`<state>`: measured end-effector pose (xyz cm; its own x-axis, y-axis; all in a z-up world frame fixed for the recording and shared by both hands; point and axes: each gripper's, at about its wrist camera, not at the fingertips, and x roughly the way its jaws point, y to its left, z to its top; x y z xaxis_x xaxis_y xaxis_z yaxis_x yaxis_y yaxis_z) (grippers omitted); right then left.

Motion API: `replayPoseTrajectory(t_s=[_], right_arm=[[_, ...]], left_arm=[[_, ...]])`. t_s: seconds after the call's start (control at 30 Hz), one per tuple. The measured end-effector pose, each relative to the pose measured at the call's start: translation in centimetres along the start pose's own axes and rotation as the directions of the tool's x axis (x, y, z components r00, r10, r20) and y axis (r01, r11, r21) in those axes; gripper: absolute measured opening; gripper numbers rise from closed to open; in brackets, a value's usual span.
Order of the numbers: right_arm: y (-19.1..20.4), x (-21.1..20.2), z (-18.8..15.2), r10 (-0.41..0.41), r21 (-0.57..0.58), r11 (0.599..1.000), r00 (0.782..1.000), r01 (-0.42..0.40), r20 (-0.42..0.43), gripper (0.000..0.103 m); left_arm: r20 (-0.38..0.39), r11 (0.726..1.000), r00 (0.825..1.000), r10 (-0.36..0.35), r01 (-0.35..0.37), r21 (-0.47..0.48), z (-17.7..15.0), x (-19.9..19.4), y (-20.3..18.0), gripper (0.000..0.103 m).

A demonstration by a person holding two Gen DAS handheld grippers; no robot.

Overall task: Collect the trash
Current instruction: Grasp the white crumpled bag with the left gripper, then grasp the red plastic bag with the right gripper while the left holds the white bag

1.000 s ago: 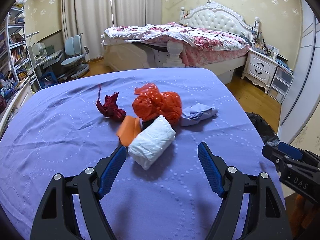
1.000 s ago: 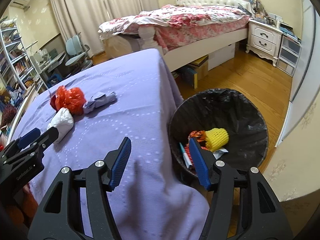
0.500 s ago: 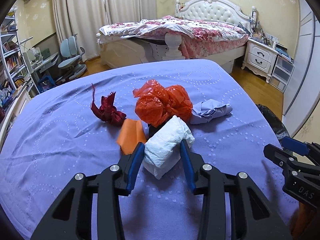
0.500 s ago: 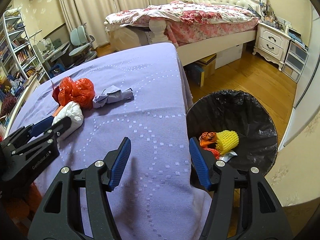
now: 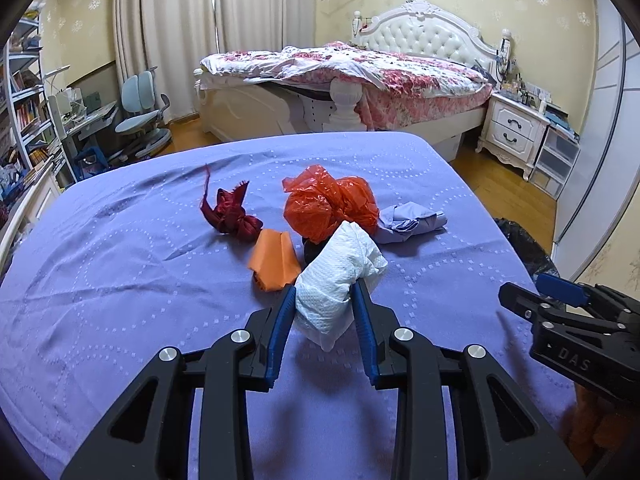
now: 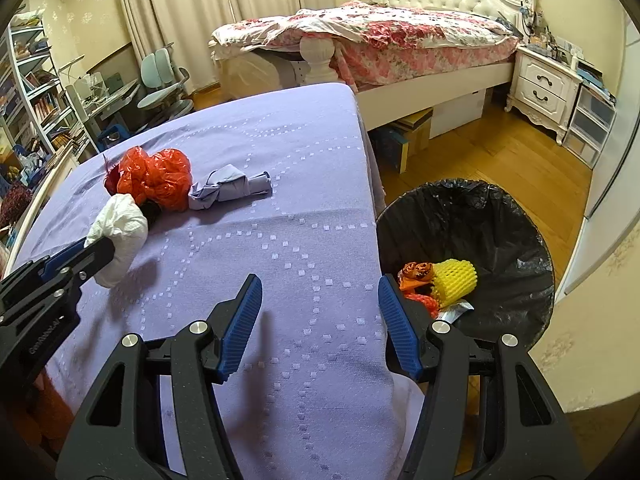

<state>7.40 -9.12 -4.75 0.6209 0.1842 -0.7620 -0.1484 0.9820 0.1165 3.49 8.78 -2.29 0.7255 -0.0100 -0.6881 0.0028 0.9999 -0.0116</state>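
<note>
a second ago my left claw stood wide open short of the white wad. then i slid it forward and pinched in, and now both pads press the wad's sides, with its near end hanging off the cloth. my right claw has drifted from over the bin to sit more over the cloth's edge.

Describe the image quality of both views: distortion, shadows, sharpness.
Left wrist view: strong fisheye bending with dark corners; the left gripper throws a soft shadow on the purple cloth; the white paper wad looks sharp. Right wrist view: same curvature; the right gripper casts a faint shadow; the bin liner shows little glare.
</note>
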Motion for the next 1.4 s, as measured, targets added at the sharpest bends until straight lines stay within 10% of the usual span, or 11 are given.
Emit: replayPoseTrajectory(t_s=[1.4], right_arm=[[13.5,4.1,5.8,0.1,-0.18,0.979,0.995,-0.094,0.025,0.071]], left_arm=[[-0.03,0.941,0.971,0.239,-0.239,-0.241,-1.6,-1.0,15.2,0.032]])
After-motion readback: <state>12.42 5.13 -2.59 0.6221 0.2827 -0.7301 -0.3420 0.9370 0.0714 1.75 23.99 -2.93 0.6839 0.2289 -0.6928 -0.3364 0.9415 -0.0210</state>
